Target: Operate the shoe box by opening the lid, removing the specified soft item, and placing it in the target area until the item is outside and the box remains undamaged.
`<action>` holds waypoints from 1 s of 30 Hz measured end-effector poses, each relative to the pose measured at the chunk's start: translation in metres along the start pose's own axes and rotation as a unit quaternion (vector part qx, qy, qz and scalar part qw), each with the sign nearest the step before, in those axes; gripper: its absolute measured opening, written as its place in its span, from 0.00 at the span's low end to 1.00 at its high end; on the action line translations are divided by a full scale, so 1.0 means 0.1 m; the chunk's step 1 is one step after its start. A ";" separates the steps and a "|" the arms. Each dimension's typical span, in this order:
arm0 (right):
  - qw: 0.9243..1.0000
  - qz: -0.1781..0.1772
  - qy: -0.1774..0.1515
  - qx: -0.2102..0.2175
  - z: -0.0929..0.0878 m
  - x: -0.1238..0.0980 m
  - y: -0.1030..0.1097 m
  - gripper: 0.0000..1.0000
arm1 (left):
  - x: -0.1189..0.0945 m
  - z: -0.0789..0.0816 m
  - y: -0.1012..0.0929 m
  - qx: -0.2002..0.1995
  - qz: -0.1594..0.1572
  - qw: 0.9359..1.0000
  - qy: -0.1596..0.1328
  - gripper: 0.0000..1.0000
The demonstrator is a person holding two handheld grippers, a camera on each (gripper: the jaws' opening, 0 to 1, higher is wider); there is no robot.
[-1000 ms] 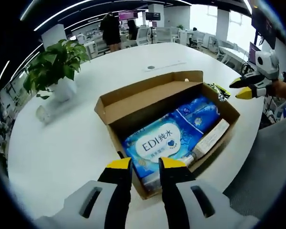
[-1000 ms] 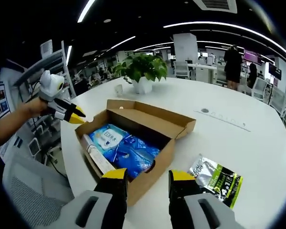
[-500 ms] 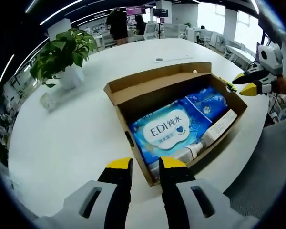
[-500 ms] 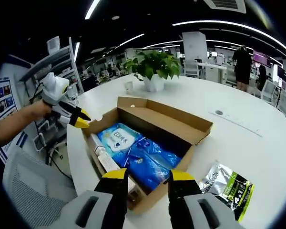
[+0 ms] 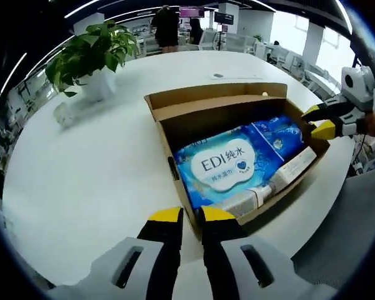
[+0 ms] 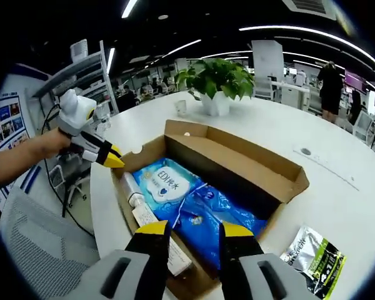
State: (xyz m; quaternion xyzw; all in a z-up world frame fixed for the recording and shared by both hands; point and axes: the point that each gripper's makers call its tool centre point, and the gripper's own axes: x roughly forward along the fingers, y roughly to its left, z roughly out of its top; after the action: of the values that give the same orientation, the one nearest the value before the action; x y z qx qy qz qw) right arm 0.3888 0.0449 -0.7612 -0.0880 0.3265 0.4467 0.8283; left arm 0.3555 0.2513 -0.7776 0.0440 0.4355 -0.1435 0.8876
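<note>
1. Rising from 6 o'clock in the left gripper view, left gripper [image 5: 190, 215], yellow-tipped jaws nearly together with a thin slit between, nothing clasped; tips just short of the shoe box's near end wall.
2. Rising from 6 o'clock in the right gripper view, right gripper [image 6: 189, 230], jaws spread apart and unladen, poised over the box's near end.
3. Lying lidless and open on the white table [image 5: 94, 169], brown cardboard shoe box [image 5: 159, 119]; long axis running from 7 o'clock toward 2 o'clock in the left gripper view, from 10 o'clock toward 4 o'clock in the right gripper view.
4. Sitting inside the box, flat and label-up, blue wipes pack [image 5: 222, 165] printed "EDI", long axis matching the box's; toward the 2 o'clock end, a second crinkly blue pack [image 5: 278, 134].
5. Tucked along the box wall beside the packs, slim white tube [image 5: 281, 178], parallel to the long axis.
6. Resting on the table outside the box at 4 o'clock in the right gripper view, black-and-green foil pouch [image 6: 315, 259].
7. Standing further off at 11 o'clock in the left gripper view, potted plant [image 5: 90, 56] in a white pot.
8. Beyond the table, open office: desks, chairs, ceiling light strips, standing people [image 5: 169, 25].
</note>
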 end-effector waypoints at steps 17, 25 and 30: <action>0.999 0.029 0.031 -0.003 -0.07 0.41 0.17 0.24 | 0.00 -0.01 -0.02 -0.022 0.003 1.000 -0.009 0.06; 0.999 0.034 0.043 0.003 -0.08 0.55 0.20 0.21 | 0.01 -0.01 -0.02 -0.018 0.011 1.000 -0.011 0.06; 0.998 0.037 0.047 0.005 -0.09 0.62 0.23 0.17 | 0.01 -0.01 -0.02 -0.017 0.013 1.000 -0.010 0.06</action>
State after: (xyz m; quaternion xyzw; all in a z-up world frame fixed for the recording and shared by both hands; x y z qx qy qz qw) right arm 0.3907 0.0968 -0.8034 -0.0928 0.3705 0.4707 0.7953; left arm 0.3547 0.2496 -0.7787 0.0336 0.4281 -0.1251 0.8944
